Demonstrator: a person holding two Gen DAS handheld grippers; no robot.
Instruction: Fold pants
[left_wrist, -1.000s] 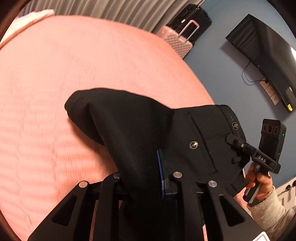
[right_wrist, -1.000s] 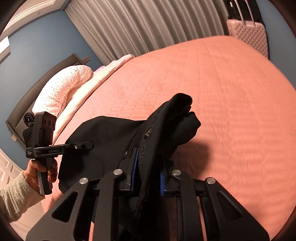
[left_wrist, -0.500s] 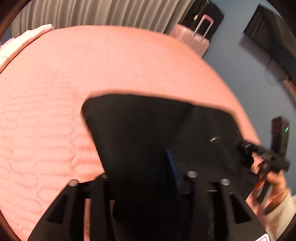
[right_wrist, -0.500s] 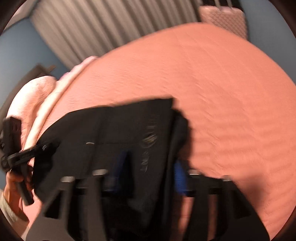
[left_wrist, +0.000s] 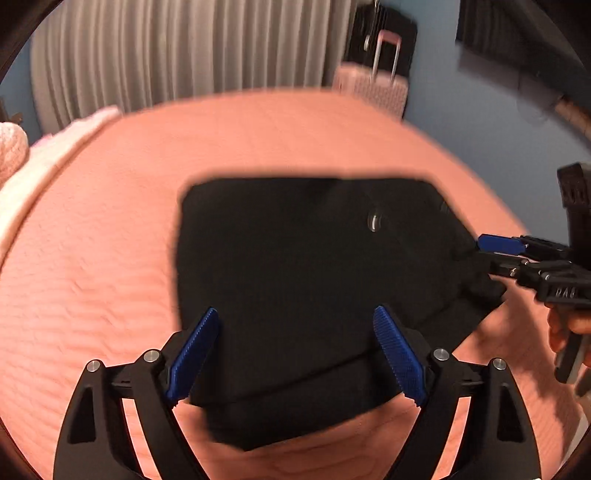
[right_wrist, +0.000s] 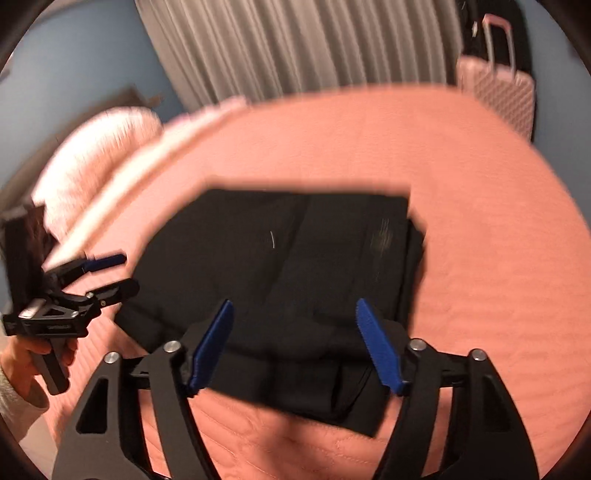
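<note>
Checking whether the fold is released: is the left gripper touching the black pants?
Cannot tell. In the left wrist view the left gripper is open over the pants, but blur hides any gap.

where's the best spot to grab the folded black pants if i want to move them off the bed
Judging from the right wrist view, pinch the near edge of the pants, where the stacked layers bulge thickest, coming in low over the bedspread from your side. Both the left gripper and right gripper are open.
</note>
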